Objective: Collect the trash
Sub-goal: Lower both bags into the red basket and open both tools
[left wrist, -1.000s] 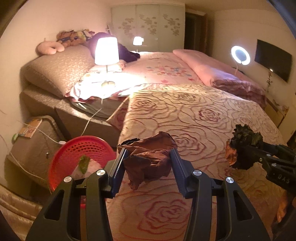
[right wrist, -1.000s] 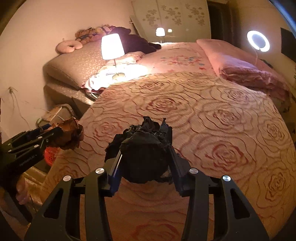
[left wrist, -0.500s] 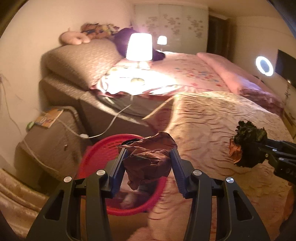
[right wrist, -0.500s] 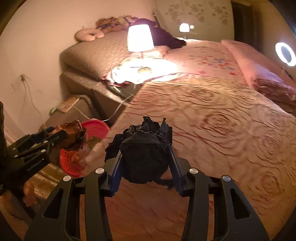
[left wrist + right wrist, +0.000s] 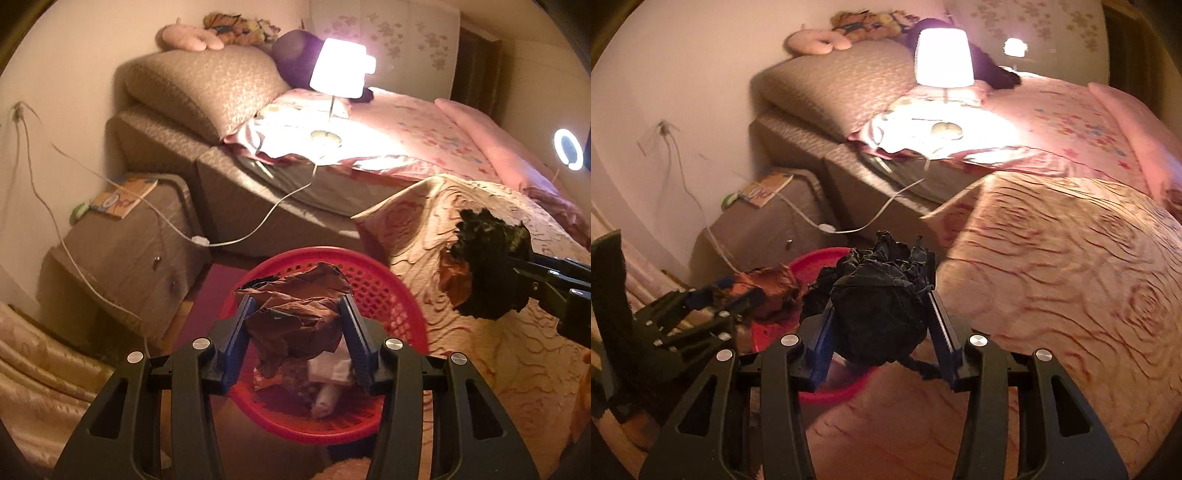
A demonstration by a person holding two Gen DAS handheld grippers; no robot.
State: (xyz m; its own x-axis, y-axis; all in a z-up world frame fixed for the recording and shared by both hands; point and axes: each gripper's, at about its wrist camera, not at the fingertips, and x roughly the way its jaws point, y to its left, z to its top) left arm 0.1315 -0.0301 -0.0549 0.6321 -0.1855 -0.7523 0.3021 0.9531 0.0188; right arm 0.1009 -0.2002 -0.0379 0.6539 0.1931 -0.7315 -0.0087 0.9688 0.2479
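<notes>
Only the left wrist view looked down into the red basket (image 5: pixel 391 291), showing pale scraps (image 5: pixel 328 373) inside. The left gripper (image 5: pixel 299 332), above the basket, had its jaws part-open, clamped on a brown wad (image 5: pixel 295 314). The right gripper (image 5: pixel 882 314), jaws likewise clamped on a black wad (image 5: pixel 879 306), hung beside the basket over the bed (image 5: pixel 1071 277).

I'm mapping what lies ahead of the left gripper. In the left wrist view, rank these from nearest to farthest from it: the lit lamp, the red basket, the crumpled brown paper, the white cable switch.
1. crumpled brown paper, clamped in the left gripper.
2. red basket, just below and beyond.
3. white cable switch, up-left by the nightstand.
4. lit lamp, far back on the bed.
</notes>
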